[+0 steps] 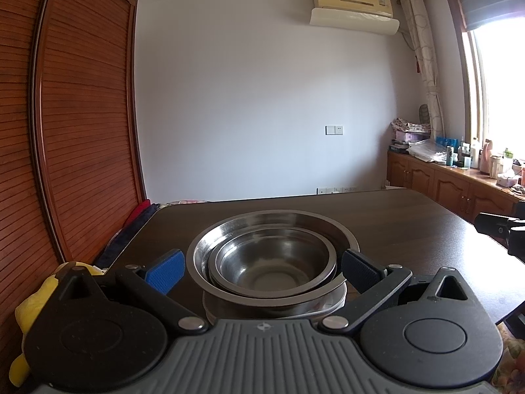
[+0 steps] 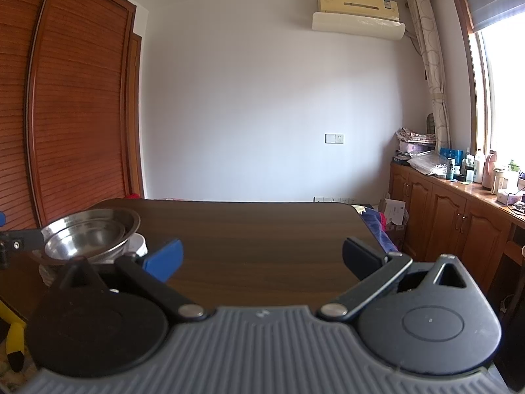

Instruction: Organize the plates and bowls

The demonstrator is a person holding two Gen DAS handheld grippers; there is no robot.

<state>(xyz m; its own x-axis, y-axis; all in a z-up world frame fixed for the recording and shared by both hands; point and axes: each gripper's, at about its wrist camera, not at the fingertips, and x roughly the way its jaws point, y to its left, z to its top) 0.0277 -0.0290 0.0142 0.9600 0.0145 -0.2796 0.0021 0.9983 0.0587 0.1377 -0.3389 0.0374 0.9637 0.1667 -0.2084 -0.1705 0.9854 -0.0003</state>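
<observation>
Both tongs gape wide: the left gripper [image 1: 262, 271] flanks nested steel bowls [image 1: 272, 259]; the right gripper [image 2: 262, 259] faces bare brown table [image 2: 262, 229].

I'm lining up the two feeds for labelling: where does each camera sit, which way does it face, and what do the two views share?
Left wrist: on the left gripper, looking along its open fingers at the nested steel bowls on the dark table; the other gripper's black body shows at the right edge.
Right wrist: on the right gripper, open over bare table, facing the white wall; the bowls sit far left.
Shared: bowls, table, wardrobe, air conditioner, window-side cabinets.
</observation>
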